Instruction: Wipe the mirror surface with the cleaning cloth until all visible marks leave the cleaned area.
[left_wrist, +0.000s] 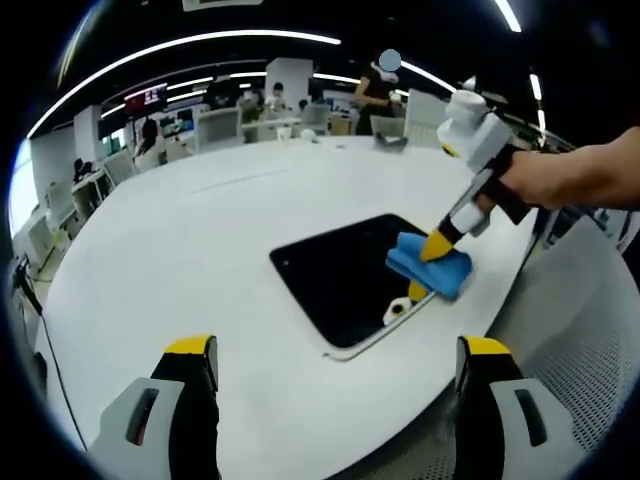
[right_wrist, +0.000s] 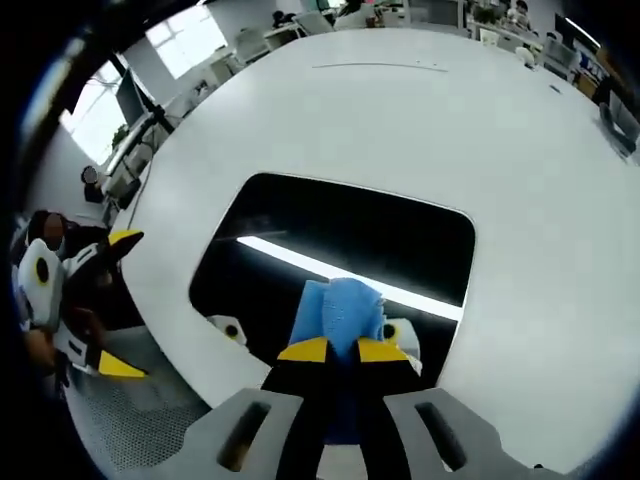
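One blue cloth (right_wrist: 340, 310) — pinched in the right gripper (right_wrist: 342, 349) — on the mirror (right_wrist: 300, 215); left gripper (left_wrist: 335, 362) wide.

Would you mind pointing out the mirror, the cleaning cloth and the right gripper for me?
mirror (right_wrist: 340, 230), right gripper view, on its dark reflective middle.
cleaning cloth (right_wrist: 338, 310), right gripper view, on the blue fabric above the jaws.
right gripper (left_wrist: 437, 247), left gripper view, between its yellow fingertips on the cloth.

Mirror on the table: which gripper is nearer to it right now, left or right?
Right. The right gripper is pressing the blue cloth down on the mirror near its edge. The left gripper hangs open above the table, short of the mirror's near edge.
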